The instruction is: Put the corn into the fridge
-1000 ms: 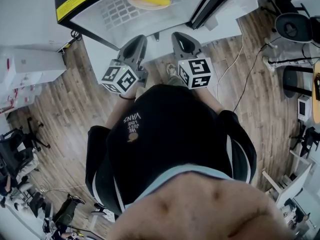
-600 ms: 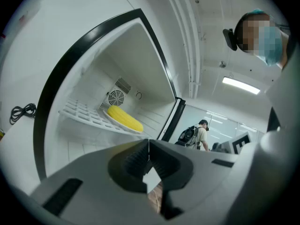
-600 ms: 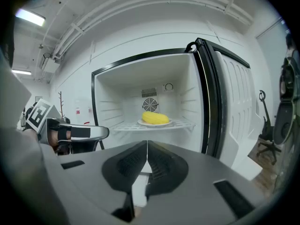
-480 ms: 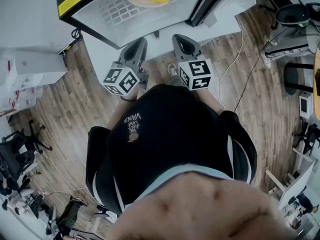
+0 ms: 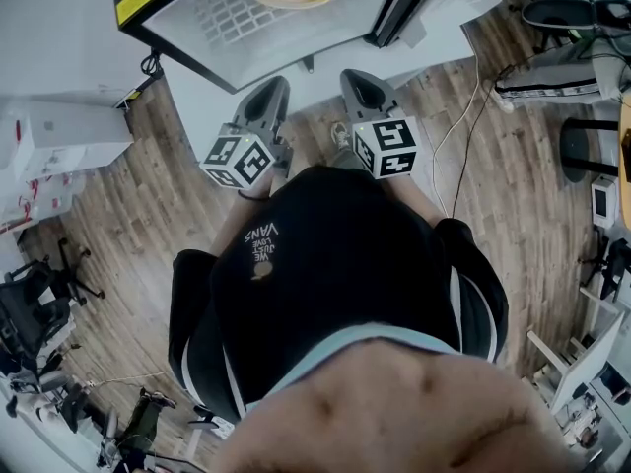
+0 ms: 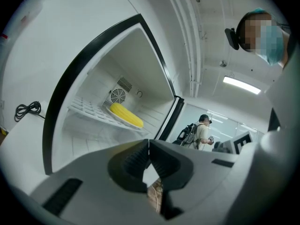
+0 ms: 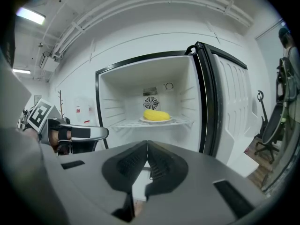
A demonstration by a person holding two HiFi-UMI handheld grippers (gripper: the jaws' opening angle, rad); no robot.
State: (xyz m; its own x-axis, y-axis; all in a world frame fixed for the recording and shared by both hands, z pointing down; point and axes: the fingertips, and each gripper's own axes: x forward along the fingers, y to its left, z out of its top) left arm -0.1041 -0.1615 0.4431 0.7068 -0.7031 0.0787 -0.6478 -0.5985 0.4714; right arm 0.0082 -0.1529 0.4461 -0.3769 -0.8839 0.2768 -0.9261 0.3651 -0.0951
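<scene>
Corn: corn point(image 7: 156, 115) lies on a pale plate point(image 7: 140, 120) on the wire shelf point(image 7: 123, 123) inside the fridge point(image 7: 117, 90), just in front of the round fan grille point(image 7: 150, 102) on the fridge's back wall; neither tool touches it.
Left tool: left tool point(image 6: 149, 142) is clenched tip to tip on nothing, held outside the fridge and facing its opening.
Right tool: right tool point(image 7: 147, 143) is likewise clenched and empty, beside the left one before the fridge.
Fridge door: door point(image 7: 232, 102) stands swung wide at the fridge's right side, clear of the opening.
Surroundings: wooden floor point(image 5: 118, 205) runs in front of the fridge; a cable point(image 5: 466, 106) trails across it to the fridge's right; a yellow label point(image 5: 143, 0) sits on the fridge's top; office chairs point(image 5: 35, 308) stand well apart from it; a coiled black cord point(image 6: 26, 109) lies left of the fridge; a person with a backpack point(image 6: 199, 132) shows beyond the door.
Hidden: the head view cuts the fridge and corn at the top edge; the wearer's black shirt point(image 5: 325, 274) covers both hands; the tool bodies mask the fridge's lower interior; the label's print is unreadable.
</scene>
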